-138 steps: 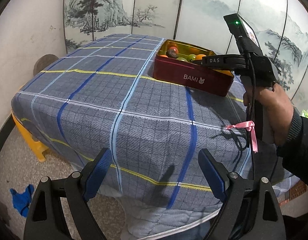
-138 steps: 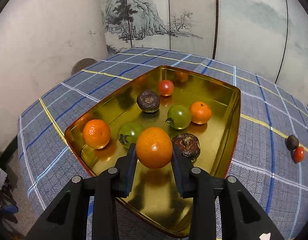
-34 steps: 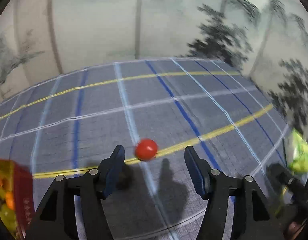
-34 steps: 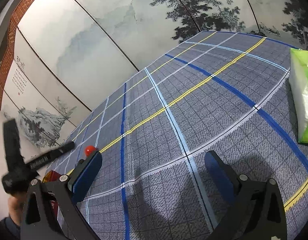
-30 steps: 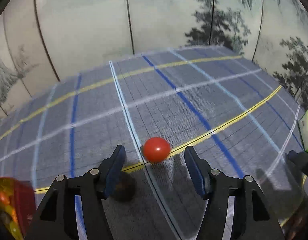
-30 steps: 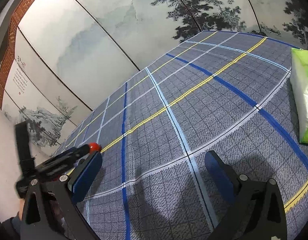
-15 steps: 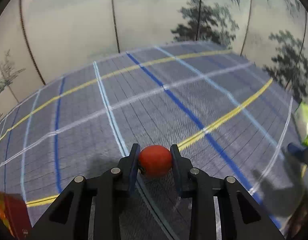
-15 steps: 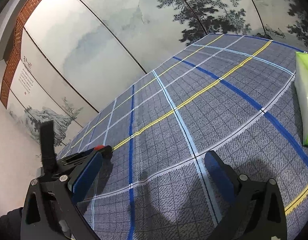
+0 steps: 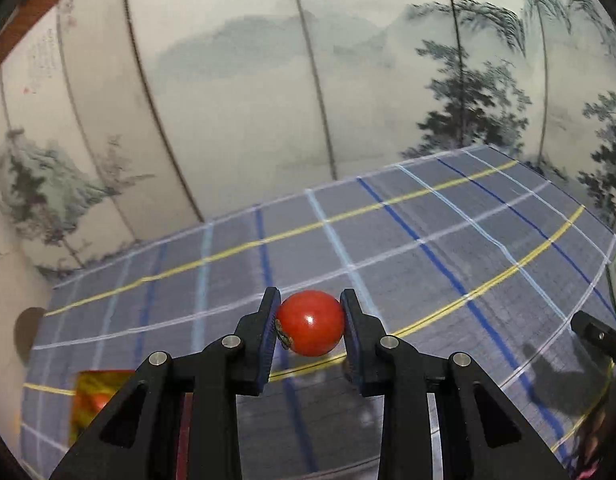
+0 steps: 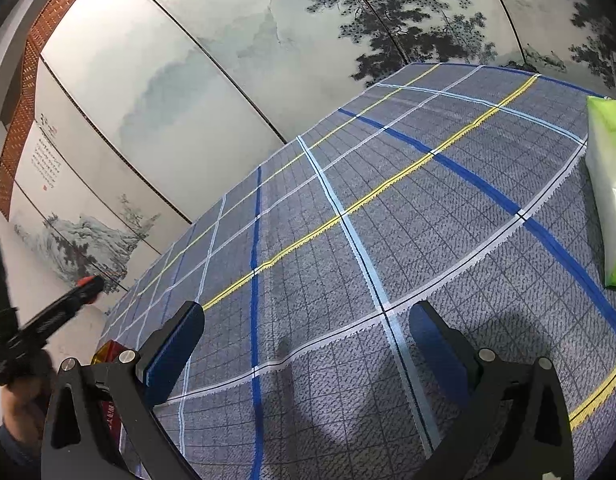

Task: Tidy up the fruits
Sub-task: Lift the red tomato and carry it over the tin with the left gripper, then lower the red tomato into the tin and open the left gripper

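Left tongs (image 9: 310, 322) clamped, raised; right tongs (image 10: 306, 344) spread wide, low.

A glossy red tomato (image 9: 310, 328) is showing between black fingers with blue pads (image 10: 172, 347). The cloth (image 10: 387, 240) is showing grey-blue with a plaid of dark blue, pale blue, white and yellow lines. At the right edge a green-and-white packet (image 10: 607, 184) is lying, and at lower left a red-and-gold tin (image 9: 96, 400) is glinting.
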A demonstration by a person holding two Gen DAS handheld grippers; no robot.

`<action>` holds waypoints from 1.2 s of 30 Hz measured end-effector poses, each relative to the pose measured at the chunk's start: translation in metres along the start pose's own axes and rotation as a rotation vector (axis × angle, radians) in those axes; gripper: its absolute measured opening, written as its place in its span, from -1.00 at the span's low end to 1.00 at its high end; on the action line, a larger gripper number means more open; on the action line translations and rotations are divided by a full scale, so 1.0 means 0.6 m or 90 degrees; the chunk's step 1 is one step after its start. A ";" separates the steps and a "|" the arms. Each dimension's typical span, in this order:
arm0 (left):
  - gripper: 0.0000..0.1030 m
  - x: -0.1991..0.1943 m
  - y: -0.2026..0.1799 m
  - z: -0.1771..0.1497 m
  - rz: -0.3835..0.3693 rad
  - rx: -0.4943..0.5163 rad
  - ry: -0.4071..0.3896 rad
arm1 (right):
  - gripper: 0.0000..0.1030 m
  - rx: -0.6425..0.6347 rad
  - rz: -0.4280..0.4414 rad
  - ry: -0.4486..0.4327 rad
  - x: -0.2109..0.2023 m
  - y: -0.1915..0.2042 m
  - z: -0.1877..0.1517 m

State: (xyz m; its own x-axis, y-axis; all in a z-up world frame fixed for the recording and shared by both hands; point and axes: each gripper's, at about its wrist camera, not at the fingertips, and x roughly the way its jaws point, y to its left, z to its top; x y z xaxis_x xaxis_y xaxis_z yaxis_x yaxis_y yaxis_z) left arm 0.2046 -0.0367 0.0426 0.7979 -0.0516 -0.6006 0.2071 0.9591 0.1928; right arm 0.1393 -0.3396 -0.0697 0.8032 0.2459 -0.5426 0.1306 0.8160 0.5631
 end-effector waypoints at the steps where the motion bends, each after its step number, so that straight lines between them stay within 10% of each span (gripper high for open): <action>1: -0.39 -0.008 0.008 -0.001 0.005 -0.001 -0.004 | 0.98 0.001 -0.003 0.003 0.002 0.000 0.000; 20: -0.39 -0.115 0.206 -0.069 0.080 -0.093 -0.020 | 0.98 -0.001 -0.018 0.024 0.012 0.001 -0.002; 36: -0.38 -0.073 0.403 -0.229 0.055 -0.248 0.075 | 0.99 -0.007 -0.027 0.027 0.015 0.004 -0.004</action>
State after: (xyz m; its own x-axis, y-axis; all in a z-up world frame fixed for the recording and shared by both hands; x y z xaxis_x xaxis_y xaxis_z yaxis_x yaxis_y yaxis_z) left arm 0.1420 0.2360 0.0088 0.7281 0.0447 -0.6840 -0.1056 0.9933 -0.0476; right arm 0.1454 -0.3337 -0.0748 0.7713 0.2325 -0.5925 0.1575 0.8322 0.5316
